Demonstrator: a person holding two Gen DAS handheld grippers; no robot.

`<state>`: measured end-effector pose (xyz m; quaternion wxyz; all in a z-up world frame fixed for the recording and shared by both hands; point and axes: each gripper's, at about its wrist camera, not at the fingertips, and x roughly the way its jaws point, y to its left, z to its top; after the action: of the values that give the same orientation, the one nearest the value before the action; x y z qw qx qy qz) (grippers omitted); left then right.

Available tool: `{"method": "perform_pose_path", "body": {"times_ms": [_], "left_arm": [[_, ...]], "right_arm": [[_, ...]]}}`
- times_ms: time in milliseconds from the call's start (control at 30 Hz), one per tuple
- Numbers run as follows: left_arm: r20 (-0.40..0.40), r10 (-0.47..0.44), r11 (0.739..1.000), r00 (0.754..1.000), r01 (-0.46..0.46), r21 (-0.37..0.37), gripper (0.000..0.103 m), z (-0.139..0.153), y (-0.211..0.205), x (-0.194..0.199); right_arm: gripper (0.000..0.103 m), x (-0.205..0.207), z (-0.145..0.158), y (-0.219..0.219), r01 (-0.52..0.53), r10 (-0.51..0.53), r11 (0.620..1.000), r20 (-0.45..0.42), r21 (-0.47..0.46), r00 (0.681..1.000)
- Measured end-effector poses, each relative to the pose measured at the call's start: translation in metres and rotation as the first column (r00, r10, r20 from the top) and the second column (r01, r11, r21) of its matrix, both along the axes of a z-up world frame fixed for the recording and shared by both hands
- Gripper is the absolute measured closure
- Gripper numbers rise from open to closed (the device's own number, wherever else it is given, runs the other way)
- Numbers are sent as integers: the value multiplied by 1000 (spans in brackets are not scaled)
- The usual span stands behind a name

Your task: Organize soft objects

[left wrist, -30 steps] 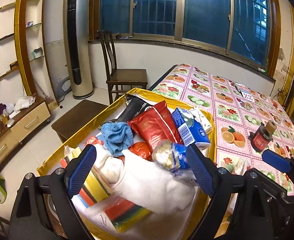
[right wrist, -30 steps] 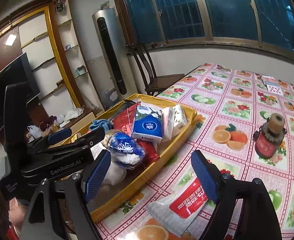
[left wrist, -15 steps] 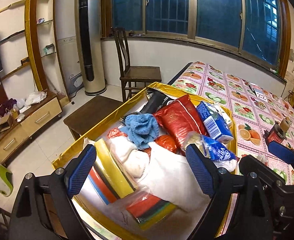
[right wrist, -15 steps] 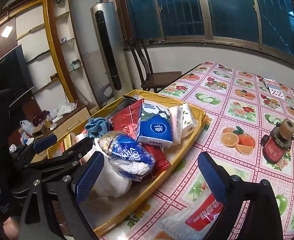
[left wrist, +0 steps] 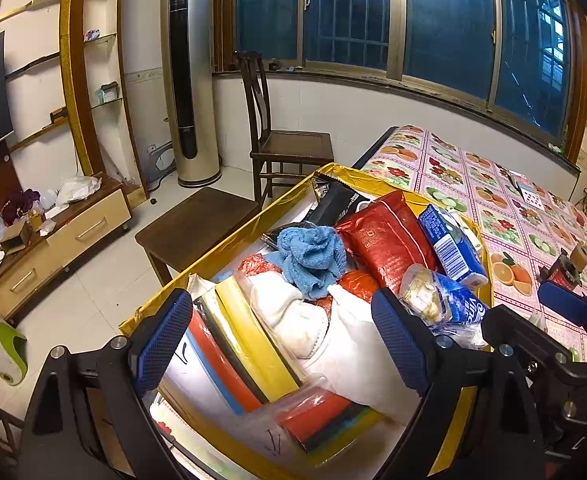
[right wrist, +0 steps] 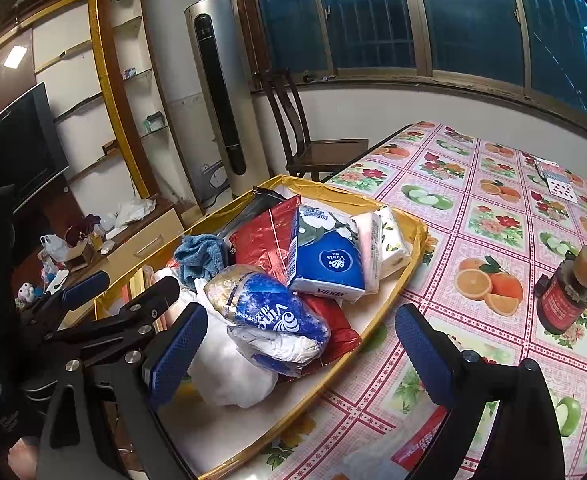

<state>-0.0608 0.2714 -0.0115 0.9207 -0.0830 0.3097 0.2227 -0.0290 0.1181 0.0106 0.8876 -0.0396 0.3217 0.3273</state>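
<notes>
Left gripper [left wrist: 285,338] hangs spread wide, empty, over the heaped gold cardboard tray [left wrist: 229,240]; descend straight onto one soft item. Right gripper [right wrist: 301,354], equally wide, empty, overlooks what is probably a red-and-white plastic packet [right wrist: 409,446] on the table; pinch its middle.

We see our left gripper [left wrist: 283,340] as a black, angular frame whose two fingers end in blue pads [left wrist: 160,340] with a fine knurled grid. Silver screw heads dot the black arms just behind the jaws. Our right gripper [right wrist: 299,354] is built the same way: blue textured pads [right wrist: 423,354] on black struts, round silver bolts behind each pad.
</notes>
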Motion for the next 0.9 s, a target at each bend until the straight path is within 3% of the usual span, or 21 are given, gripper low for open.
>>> {"method": "perform_pose_path", "body": {"times_ms": [300,900], "left_arm": [[21,11,1000,1000,-11,-7,11,3,3,-2],[29,-90,993,995,92,-76,9,7,1,3]], "right_arm": [[7,3,-1,-4,-1,1,1000,-11,2,1000],[7,6,-3,-9,3,-3,1000,-20,12,1000]]}}
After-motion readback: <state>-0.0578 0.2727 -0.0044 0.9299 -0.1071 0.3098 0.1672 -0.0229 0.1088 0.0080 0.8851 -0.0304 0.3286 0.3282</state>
